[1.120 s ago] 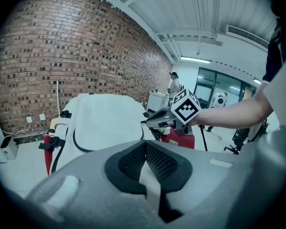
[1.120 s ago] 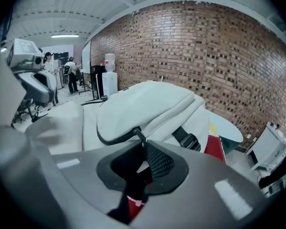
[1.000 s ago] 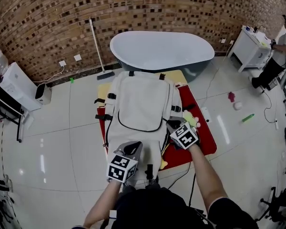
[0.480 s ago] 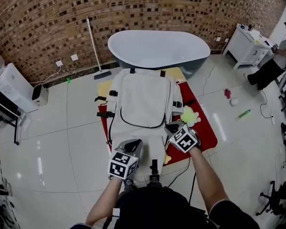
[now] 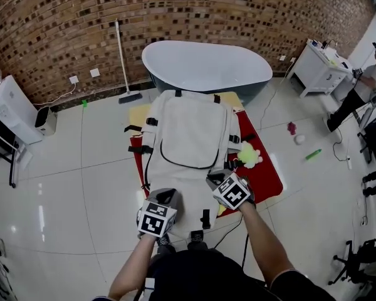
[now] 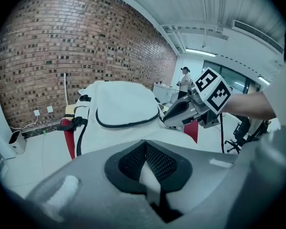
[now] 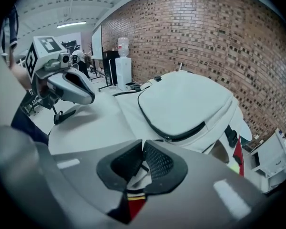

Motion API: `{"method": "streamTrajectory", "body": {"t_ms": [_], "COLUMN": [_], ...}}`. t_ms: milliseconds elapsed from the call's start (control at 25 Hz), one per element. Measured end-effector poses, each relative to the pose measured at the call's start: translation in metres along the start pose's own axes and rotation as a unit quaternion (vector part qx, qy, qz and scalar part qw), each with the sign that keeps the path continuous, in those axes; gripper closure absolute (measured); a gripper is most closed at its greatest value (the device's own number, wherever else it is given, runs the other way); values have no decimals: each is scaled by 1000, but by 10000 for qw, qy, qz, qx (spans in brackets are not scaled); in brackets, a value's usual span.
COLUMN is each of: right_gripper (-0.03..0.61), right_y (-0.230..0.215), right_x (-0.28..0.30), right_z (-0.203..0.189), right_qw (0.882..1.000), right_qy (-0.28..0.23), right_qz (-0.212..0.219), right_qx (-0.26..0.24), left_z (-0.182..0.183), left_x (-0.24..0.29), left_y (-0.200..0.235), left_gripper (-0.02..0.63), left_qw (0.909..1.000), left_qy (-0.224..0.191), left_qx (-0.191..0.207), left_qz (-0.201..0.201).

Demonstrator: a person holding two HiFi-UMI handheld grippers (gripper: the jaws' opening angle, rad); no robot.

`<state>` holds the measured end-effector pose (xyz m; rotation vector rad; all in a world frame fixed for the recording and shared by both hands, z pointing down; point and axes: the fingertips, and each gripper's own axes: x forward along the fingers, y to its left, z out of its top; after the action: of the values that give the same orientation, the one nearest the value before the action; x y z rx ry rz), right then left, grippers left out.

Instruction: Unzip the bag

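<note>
A white backpack (image 5: 188,130) lies flat on a red mat (image 5: 267,175), its black pocket zipper (image 5: 187,166) curving across the front. My left gripper (image 5: 168,195) rests on the backpack's near end; in the left gripper view (image 6: 144,144) its jaws are closed with white fabric between the pads. My right gripper (image 5: 214,179) is at the backpack's right lower edge. In the right gripper view (image 7: 142,146) the jaws are pinched on a small dark zipper pull (image 7: 143,166), with the backpack (image 7: 186,104) ahead.
A white bathtub (image 5: 210,64) stands beyond the backpack, with a broom (image 5: 121,61) leaning on the brick wall. A yellow-green toy (image 5: 249,156) lies on the mat's right side. Small items (image 5: 312,154) litter the floor at right, near a white cabinet (image 5: 319,71) and a person (image 5: 362,86).
My right gripper has slid along the backpack's right edge toward its near end. The left gripper has stayed on the near end.
</note>
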<state>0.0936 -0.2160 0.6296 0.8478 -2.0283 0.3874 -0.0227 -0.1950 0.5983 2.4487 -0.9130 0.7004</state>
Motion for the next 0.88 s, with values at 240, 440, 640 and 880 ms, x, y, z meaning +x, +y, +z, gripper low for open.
{"method": "streamTrajectory", "body": {"t_ms": [240,440,640,880], "right_gripper": [549,548,548,546], "right_y": [21,33,42,49], "right_x": [13,25,37,57], "right_z": [19,37,55,73], "right_qw": [10000,9999,9999,9998], "right_qy": [83,105,45,-40], "right_qz": [56,136,119,197], "right_qx": [5,15,23,-1], "left_z": [-14,-17,-21,-30], "left_x": [-7,-11,-21,-30], "left_y": [-3,-4,7,23], "left_gripper": [612,612,612,612], "left_qw": [9996,9990,9990,9987], "left_qy": [103,50,25,122], "left_qx": [-122,-156,-161,-260], "left_qz": [-240,-423,-426,-425]}}
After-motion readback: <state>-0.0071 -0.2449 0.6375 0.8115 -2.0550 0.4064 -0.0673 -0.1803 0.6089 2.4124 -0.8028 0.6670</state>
